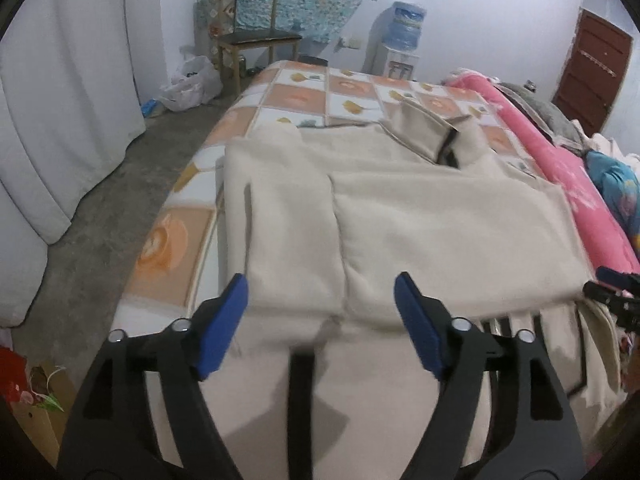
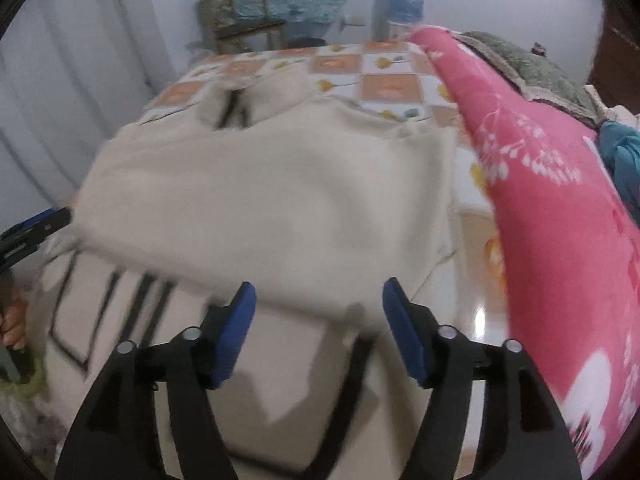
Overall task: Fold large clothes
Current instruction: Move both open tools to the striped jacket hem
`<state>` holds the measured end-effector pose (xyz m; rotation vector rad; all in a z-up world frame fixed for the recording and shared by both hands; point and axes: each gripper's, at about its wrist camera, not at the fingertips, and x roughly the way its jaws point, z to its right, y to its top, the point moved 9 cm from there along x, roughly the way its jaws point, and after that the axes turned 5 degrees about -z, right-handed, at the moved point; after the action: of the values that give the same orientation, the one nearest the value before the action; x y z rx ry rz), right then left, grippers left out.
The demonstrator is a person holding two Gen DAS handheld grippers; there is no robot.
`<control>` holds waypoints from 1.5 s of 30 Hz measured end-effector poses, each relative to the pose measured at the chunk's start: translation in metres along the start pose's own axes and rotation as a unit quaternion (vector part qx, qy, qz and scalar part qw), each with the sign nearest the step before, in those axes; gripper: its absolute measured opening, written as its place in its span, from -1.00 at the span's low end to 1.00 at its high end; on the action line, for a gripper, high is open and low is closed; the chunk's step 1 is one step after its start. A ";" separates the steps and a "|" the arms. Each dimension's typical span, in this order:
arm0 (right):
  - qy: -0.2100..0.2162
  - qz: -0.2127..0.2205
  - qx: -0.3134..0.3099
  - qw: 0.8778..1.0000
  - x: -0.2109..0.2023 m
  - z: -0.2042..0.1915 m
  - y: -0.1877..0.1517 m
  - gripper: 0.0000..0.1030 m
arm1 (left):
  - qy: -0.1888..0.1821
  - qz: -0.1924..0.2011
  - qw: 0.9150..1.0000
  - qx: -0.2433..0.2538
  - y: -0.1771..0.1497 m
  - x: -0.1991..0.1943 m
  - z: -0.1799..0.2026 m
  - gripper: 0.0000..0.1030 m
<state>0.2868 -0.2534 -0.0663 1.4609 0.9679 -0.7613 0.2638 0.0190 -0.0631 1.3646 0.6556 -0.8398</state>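
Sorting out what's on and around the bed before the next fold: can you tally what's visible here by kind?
Cream garment: 1
Pink blanket roll: 1
Checked bedsheet: 1
Wooden chair: 1
Water dispenser: 1
Hand-held grippers: 2, left hand-held gripper and right hand-held gripper, both open, nothing between the pads.
Total: 7

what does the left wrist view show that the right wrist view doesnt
Only the left wrist view shows the white plastic bag on the floor, the brown door and the red item at lower left. Only the right wrist view shows a hand at its left edge. Both show the cream garment, the checked bedcover, the pink blanket, the chair and the water dispenser.
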 end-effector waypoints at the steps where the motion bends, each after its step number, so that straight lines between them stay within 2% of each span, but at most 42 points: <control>1: 0.007 -0.002 -0.004 1.000 -0.005 -0.010 -0.012 0.39 | -0.002 -0.005 1.000 0.004 -0.009 -0.006 0.003 0.51; 5: 0.023 -0.015 -0.017 0.999 -0.019 -0.044 -0.059 0.41 | -0.009 -0.034 0.999 0.019 -0.052 -0.021 0.016 0.61; 9: 0.013 -0.024 -0.038 0.999 -0.026 -0.071 -0.100 0.52 | -0.006 -0.054 0.998 0.035 -0.099 -0.032 0.028 0.63; 14: 0.004 -0.036 -0.052 0.998 -0.020 -0.084 -0.128 0.57 | 0.016 -0.077 0.996 0.043 -0.139 -0.026 0.027 0.63; 17: 0.000 -0.036 -0.042 0.998 -0.011 -0.080 -0.132 0.62 | 0.038 -0.058 0.996 0.050 -0.144 -0.026 0.023 0.65; 19: -0.002 -0.043 -0.023 0.999 -0.002 -0.075 -0.136 0.68 | 0.046 -0.051 0.996 0.050 -0.144 -0.025 0.022 0.77; 24: -0.021 -0.031 -0.016 0.999 0.000 -0.075 -0.136 0.87 | 0.050 -0.040 0.997 0.042 -0.143 -0.025 0.019 0.85; 45: -0.044 -0.023 0.039 0.998 -0.001 -0.070 -0.141 0.87 | 0.053 -0.055 0.997 0.032 -0.145 -0.026 0.018 0.85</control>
<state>0.1553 -0.1858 -0.1204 1.4637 0.9172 -0.8981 0.1288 0.0036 -0.1216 1.4481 0.7988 -0.8867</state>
